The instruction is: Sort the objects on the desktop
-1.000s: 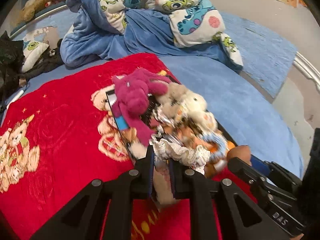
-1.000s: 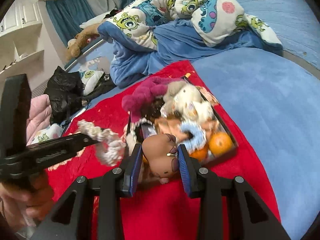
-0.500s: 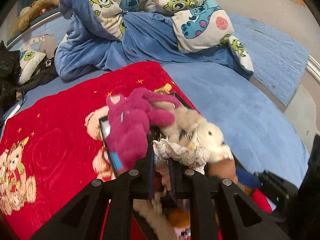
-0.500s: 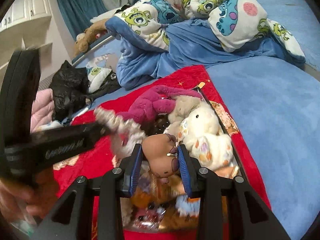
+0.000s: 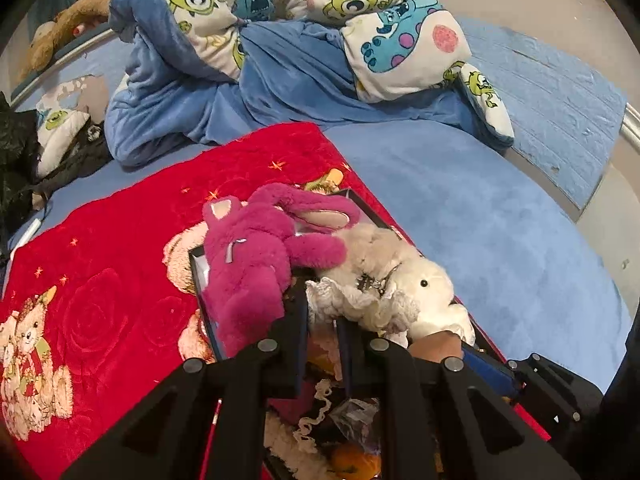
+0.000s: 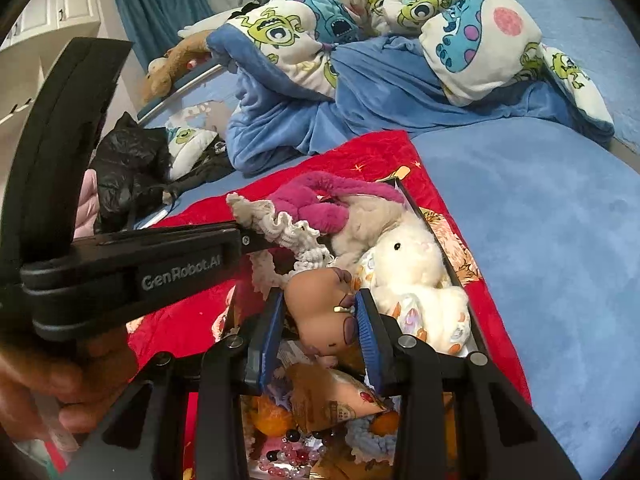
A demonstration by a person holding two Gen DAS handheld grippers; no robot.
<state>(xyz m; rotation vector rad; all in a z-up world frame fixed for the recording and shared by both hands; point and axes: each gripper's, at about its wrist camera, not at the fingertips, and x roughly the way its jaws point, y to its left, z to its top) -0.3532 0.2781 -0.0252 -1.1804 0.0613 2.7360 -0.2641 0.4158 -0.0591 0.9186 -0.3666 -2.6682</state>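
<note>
A dark tray (image 5: 197,276) on a red blanket holds a magenta plush (image 5: 256,260), a white plush bunny (image 5: 424,292) and small items. My left gripper (image 5: 322,320) is shut on a cream lace scrunchie (image 5: 360,304) and holds it above the tray; the scrunchie also shows in the right wrist view (image 6: 288,232). My right gripper (image 6: 320,304) is shut on a brown capybara toy (image 6: 320,312), held above the tray (image 6: 444,256) beside the bunny (image 6: 408,276). Oranges (image 6: 272,420) and a snack packet (image 6: 336,396) lie below it.
The red blanket (image 5: 100,280) lies on a blue bed (image 5: 480,208). A bunched monster-print quilt (image 5: 320,40) fills the back. A black bag (image 6: 132,168) and a brown plush (image 6: 168,68) are at the far left.
Both grippers have moved forward over the tray with their loads. The magenta plush and white bunny now look closer; the oranges have slid under the grippers.
</note>
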